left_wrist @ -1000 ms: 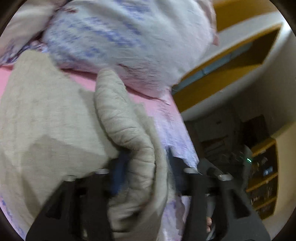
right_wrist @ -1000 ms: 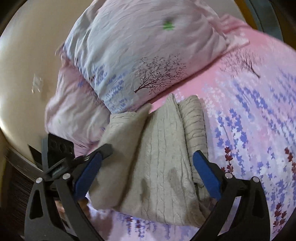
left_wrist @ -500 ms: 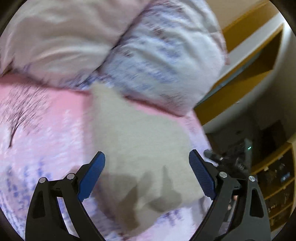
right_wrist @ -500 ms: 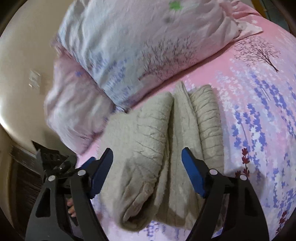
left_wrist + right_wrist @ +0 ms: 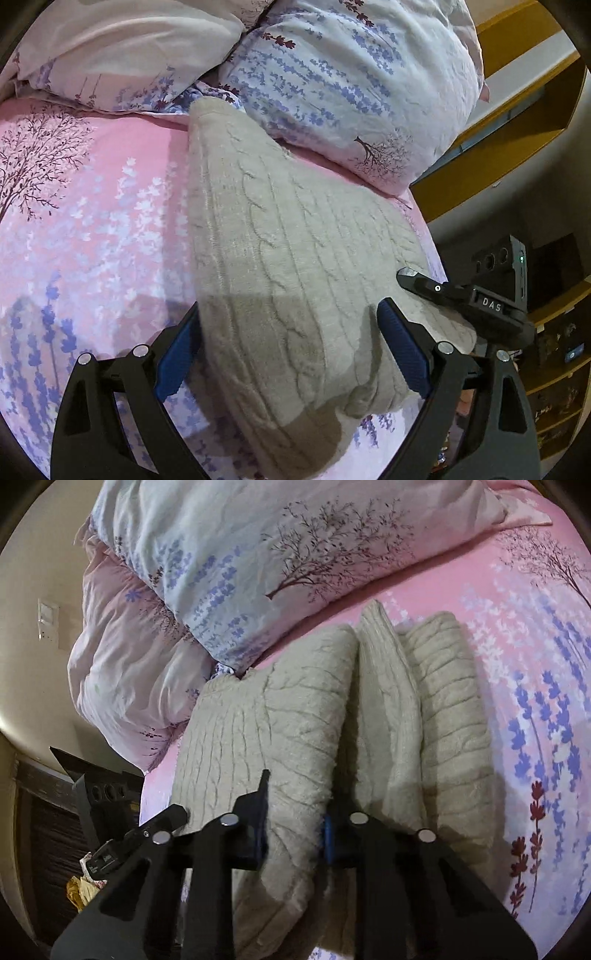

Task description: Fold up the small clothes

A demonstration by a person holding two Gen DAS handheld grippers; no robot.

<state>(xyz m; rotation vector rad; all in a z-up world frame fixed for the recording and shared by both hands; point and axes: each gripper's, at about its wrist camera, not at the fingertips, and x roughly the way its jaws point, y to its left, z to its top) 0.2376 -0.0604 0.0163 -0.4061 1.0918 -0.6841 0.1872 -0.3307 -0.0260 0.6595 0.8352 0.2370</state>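
Note:
A beige cable-knit sweater [image 5: 295,251] lies folded on the pink floral bed sheet [image 5: 92,221], its far end against the pillows. My left gripper [image 5: 291,354] is open, its blue pads [image 5: 400,354] on either side of the sweater's near end. In the right wrist view the sweater [image 5: 406,716] shows as three thick folds side by side. My right gripper [image 5: 295,834] is shut on the left fold [image 5: 295,738], which bulges up between the jaws. The right gripper's black body also shows in the left wrist view [image 5: 480,302] at the sweater's right edge.
Two floral pillows [image 5: 332,74] lie stacked at the head of the bed. The bed's edge [image 5: 424,236] runs along the right of the sweater, with yellow shelves [image 5: 517,122] and dark furniture beyond. In the right wrist view a wall with a switch [image 5: 48,620] is at left.
My left gripper let go of the sweater fold, opened and pulled back over the sweater's near end. My right gripper went from open to shut on the sweater's left fold.

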